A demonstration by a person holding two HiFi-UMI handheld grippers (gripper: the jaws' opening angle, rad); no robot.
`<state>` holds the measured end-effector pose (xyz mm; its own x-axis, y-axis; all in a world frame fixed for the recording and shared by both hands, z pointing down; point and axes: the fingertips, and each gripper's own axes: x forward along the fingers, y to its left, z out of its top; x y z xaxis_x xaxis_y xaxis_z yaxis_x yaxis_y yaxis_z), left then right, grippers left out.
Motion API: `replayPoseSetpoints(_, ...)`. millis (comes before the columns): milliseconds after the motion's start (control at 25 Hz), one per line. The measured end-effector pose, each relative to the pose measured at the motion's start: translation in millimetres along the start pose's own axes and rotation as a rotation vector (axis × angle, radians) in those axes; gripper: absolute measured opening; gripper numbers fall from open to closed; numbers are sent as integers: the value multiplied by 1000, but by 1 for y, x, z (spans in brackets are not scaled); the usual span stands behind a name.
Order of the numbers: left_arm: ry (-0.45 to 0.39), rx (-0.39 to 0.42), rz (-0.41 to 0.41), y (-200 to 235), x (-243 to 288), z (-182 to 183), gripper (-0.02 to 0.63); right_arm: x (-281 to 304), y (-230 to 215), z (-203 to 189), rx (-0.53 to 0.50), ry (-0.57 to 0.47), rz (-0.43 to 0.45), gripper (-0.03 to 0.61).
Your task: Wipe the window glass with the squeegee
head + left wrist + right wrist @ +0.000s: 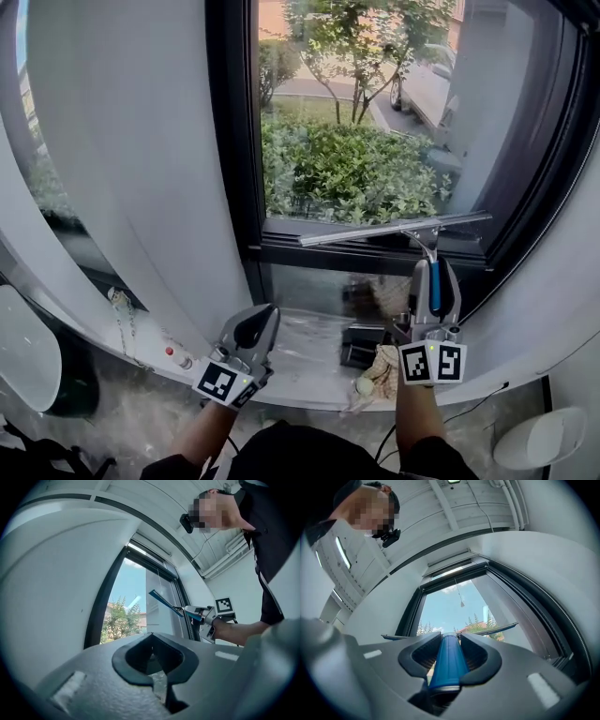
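Blue-handled squeegee (pixel 394 230) clamped in the right gripper (pixel 433 272) — blade across the lower window glass (pixel 347 122); left gripper (pixel 253 328) jaws together, empty.

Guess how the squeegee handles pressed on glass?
Likely light: the right gripper holds the squeegee by its blue handle alone. Long thin blade on a slim neck may tilt if pressed off-centre. Smooth round handle could twist in the jaws.

Bright daylight through window glass (pixel 356 122), fisheye-warped edges
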<state>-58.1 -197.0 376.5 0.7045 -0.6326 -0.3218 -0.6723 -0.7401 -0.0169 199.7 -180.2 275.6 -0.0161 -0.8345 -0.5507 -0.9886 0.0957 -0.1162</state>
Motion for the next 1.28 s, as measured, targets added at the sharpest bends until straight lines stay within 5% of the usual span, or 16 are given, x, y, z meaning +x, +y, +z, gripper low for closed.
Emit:
replayPoseSetpoints(600,2,2,-131,-3,22,-8,0,107,43,-3,-24,-130,-77,135)
replayPoseSetpoints(1280,-10,23,-113,10,60,-6,0,222,53,37,-127,-330,-116,135)
